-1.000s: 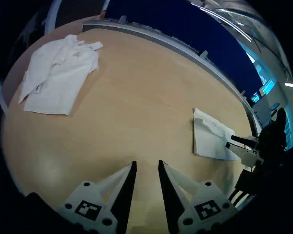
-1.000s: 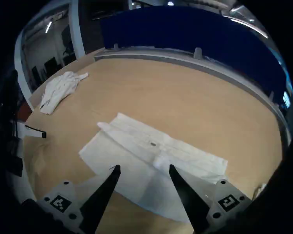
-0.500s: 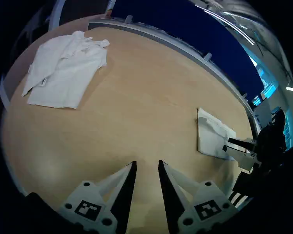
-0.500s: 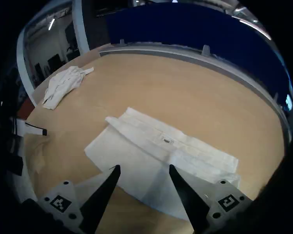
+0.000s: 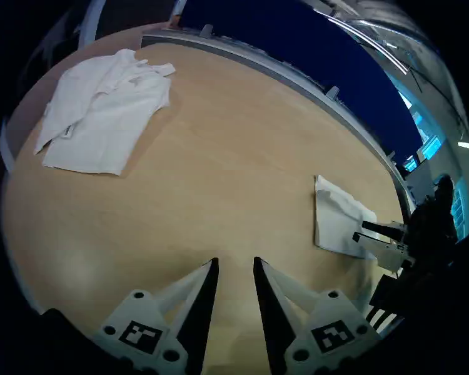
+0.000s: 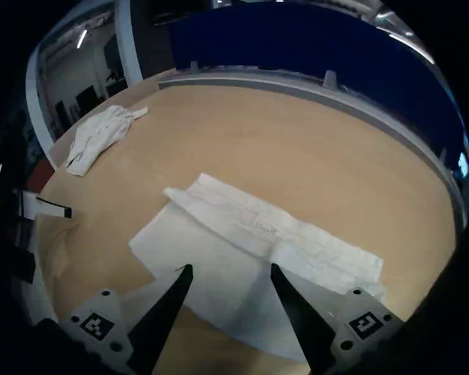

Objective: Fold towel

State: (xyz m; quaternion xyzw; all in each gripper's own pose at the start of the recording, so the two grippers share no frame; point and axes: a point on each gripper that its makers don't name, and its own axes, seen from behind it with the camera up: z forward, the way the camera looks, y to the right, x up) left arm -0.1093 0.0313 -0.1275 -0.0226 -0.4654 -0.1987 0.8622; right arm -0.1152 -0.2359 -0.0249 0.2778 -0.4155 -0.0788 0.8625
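White towel (image 6: 234,237) lies flat at worktop (image 6: 297,144) near edge; right gripper (image 6: 230,267) fingers wide over it, left gripper (image 5: 235,259) fingers narrow, empty.

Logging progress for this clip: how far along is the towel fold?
Done: the towel lies flat, one long band folded over. In hand: nothing; right gripper open over its near edge, left gripper open over the table. Left: further folds; second cloth lies crumpled.

white cloths 2: flat towel (image 6: 247,250) by the desk (image 6: 334,156) near edge, rumpled cloth (image 6: 97,134) at far left corner | grippers 2: left gripper (image 5: 234,275), right gripper (image 6: 229,272) | desks 1 | blue partition (image 6: 297,50) 1, along far edge
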